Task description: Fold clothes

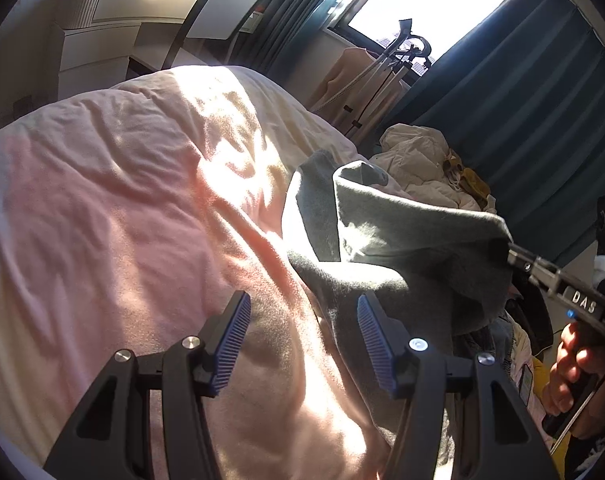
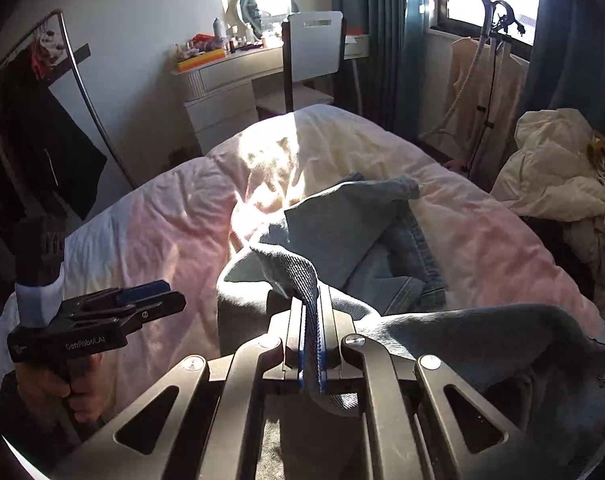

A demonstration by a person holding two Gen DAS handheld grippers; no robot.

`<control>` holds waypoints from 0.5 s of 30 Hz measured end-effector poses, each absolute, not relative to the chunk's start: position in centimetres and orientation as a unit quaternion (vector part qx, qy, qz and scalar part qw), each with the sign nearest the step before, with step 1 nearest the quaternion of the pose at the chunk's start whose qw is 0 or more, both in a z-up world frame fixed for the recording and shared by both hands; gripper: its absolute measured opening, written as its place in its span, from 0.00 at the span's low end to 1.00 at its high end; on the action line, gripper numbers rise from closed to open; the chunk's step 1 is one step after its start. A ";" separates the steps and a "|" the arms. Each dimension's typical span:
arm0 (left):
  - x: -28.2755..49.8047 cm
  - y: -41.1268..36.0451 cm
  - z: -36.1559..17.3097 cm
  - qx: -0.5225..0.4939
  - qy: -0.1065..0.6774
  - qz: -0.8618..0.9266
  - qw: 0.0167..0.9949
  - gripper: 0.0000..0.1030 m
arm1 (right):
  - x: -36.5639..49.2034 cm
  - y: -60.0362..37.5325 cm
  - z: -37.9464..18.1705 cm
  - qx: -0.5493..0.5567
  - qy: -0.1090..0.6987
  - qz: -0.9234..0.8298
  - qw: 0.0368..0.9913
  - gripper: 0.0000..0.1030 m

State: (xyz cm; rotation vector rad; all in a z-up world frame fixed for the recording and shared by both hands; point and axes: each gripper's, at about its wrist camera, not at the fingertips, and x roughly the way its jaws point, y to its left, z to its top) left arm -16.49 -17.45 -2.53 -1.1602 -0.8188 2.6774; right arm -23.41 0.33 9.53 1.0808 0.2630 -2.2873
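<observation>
Garment under test: a grey-blue denim piece, likely jeans (image 2: 342, 232), lying crumpled on the pink duvet (image 1: 122, 200) and partly lifted. Judging by the stitched hems and thick folds, the cloth is behaving as soft but weighty, not slippery and not fragile; it is draping and sagging under its own load, so a seam or hem edge is looking like the soundest place to take hold. The right gripper (image 2: 310, 320) is clenching a narrow ridge of this denim between its pads, the fabric running straight up through the jaws and spilling forward and to both sides beyond them. The left gripper (image 1: 302, 344) is standing released, jaws apart with nothing in them; the denim is sitting just ahead of and beside its right finger, over the bedding, not between the pads.
</observation>
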 end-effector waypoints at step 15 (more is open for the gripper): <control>-18.6 -18.2 -4.4 -0.390 -0.293 0.872 0.052 0.56 | -36.9 5.4 18.8 0.297 0.067 -0.944 0.129 0.03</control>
